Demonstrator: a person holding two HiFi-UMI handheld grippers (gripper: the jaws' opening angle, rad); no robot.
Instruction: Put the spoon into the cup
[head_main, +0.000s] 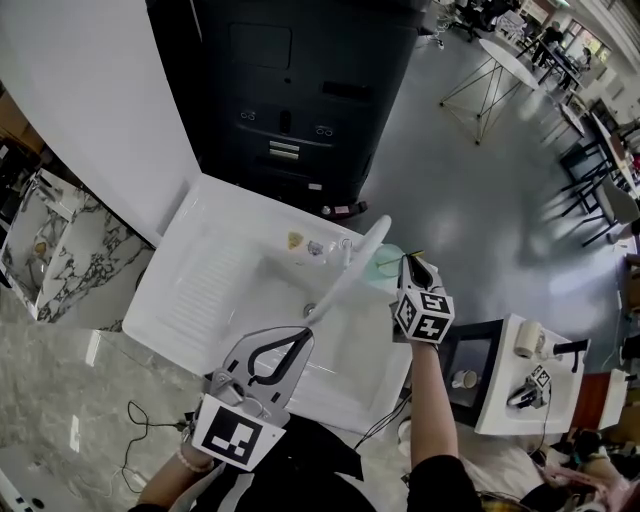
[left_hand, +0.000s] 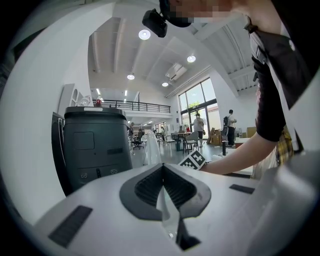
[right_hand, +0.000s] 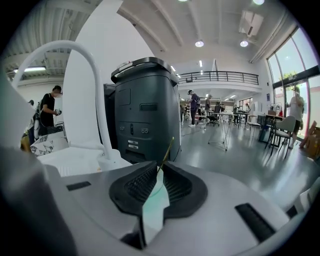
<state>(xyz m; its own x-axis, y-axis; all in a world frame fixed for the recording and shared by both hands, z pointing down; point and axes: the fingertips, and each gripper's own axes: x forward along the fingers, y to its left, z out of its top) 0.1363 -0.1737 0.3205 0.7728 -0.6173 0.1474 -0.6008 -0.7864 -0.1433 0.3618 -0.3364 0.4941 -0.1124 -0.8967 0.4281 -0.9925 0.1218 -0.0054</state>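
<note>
We judge the spoon (right_hand: 167, 149) already inside the green cup (right_hand: 152, 207), which the right hand-held gripper (right_hand: 159, 175) clamps; the left hand-held gripper (left_hand: 163, 172) is closed and empty.

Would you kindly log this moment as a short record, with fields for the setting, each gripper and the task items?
Setting: white sink with curved white faucet; dark grey unit behind
Left gripper: jaws together, above the sink basin
Right gripper: clamped on the pale green cup, beside the faucet
Spoon: a thin gold handle rises from the cup, likely the spoon's; its bowl is not visible
Task status: the spoon seems to be in the cup already
</note>
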